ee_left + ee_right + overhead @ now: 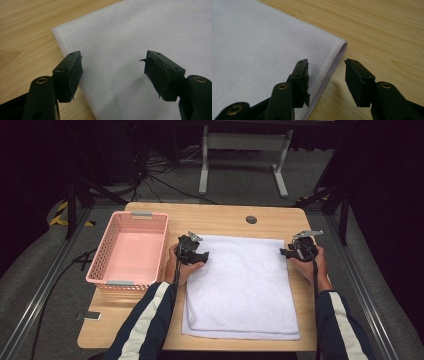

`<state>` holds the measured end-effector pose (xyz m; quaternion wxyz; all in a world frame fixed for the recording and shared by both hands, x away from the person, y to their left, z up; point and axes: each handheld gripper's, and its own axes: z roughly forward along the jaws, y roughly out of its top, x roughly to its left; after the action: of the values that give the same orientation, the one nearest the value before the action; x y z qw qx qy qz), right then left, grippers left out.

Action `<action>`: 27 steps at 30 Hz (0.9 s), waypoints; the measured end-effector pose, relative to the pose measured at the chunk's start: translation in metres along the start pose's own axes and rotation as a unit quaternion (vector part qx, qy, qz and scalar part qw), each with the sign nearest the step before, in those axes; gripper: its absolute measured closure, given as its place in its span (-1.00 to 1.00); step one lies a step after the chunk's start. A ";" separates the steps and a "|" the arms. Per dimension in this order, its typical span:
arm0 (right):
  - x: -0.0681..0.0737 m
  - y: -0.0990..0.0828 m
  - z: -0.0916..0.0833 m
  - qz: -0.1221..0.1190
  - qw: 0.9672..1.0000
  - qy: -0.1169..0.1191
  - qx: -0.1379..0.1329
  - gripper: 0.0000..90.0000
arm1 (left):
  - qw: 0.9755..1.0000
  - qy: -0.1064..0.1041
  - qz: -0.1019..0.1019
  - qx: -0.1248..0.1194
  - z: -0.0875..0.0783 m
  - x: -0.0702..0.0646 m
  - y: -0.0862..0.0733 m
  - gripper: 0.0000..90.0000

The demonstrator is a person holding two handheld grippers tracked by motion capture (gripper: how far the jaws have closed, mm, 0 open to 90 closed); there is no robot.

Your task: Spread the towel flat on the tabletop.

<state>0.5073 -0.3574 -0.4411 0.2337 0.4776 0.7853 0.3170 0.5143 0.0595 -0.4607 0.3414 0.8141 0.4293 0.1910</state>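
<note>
Both tools sit at the far corners of a folded white towel (241,285); the left tool (194,252) has its jaws spread wide over the towel's far left corner, one jaw above the bare wood just outside the hem, the other above the cloth; the right tool (295,251) has its jaws parted more narrowly, straddling the towel's right edge near the far corner, gripping nothing; the towel lies flat in the middle of the wooden counter (225,217); a pink plastic basket (111,242) stands just beside it on the left, apart from the cloth.
</note>
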 end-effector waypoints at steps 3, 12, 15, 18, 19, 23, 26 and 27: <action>0.002 -0.005 0.006 -0.013 1.000 -0.007 0.025 0.19 | 0.999 -0.018 -0.035 0.007 0.009 0.008 -0.001 -0.34; -0.009 -0.011 -0.003 -0.011 0.999 -0.015 0.042 0.23 | 0.998 -0.058 0.004 0.013 0.012 -0.004 0.005 -0.14; -0.014 -0.012 -0.005 -0.010 0.999 -0.022 0.045 0.23 | 0.998 -0.061 0.007 0.014 0.015 -0.008 0.008 -0.19; -0.019 -0.012 -0.006 -0.007 0.999 -0.026 0.045 0.23 | 0.999 -0.044 0.010 0.009 0.018 -0.008 0.015 -0.35; -0.020 -0.011 -0.005 -0.003 0.999 -0.026 0.045 0.24 | 0.999 -0.042 0.002 0.006 0.019 -0.005 0.017 -0.35; -0.024 -0.006 -0.004 0.016 0.999 -0.031 0.017 0.27 | 0.999 -0.036 -0.016 0.000 0.021 0.006 0.025 -0.37; -0.029 0.001 -0.001 0.047 0.998 -0.032 0.002 0.24 | 0.999 -0.029 -0.026 0.000 0.024 0.012 0.029 -0.38; -0.029 0.002 0.000 0.050 0.998 -0.029 0.001 0.24 | 0.999 -0.025 -0.029 -0.005 0.025 0.017 0.029 -0.38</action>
<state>0.5217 -0.3829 -0.4376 0.2395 0.5253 0.7539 0.3135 0.5551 0.0525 -0.4566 0.3613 0.8041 0.4432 0.1628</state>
